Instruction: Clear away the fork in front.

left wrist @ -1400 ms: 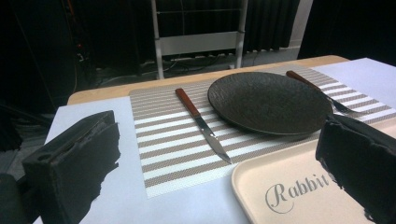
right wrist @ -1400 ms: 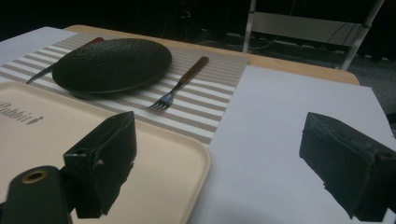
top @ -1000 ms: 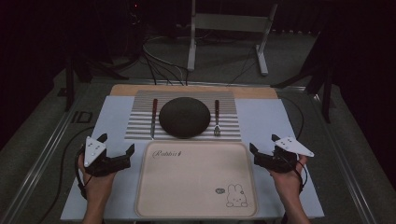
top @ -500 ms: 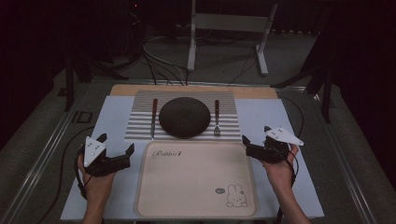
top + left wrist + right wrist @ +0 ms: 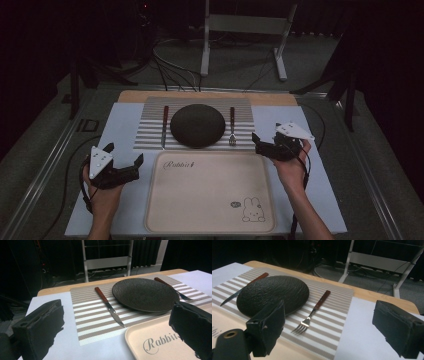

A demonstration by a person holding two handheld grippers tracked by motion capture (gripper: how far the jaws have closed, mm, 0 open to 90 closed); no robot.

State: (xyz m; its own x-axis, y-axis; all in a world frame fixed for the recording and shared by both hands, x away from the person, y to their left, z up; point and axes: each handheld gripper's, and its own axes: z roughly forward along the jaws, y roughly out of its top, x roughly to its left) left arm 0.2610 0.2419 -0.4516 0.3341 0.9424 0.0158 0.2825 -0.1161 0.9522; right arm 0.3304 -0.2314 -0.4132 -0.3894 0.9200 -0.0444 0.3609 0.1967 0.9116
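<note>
Fork (image 5: pixel 312 316) with a red-brown handle lies on the striped placemat (image 5: pixel 145 132), just right of the dark plate (image 5: pixel 197 125) and nearest the right gripper (image 5: pixel 264 145). That gripper hangs with its jaws spread wide and nothing between them, at the far right corner of the beige rabbit tray (image 5: pixel 210 200). The left gripper (image 5: pixel 125 167), equally wide and empty-handed, hovers off the tray's left edge, with the knife (image 5: pixel 109 307) ahead on the plate's other side. The work appears to be at the approach stage; the next move likely calls for lowering the right jaws astride the fork's slim handle.
</note>
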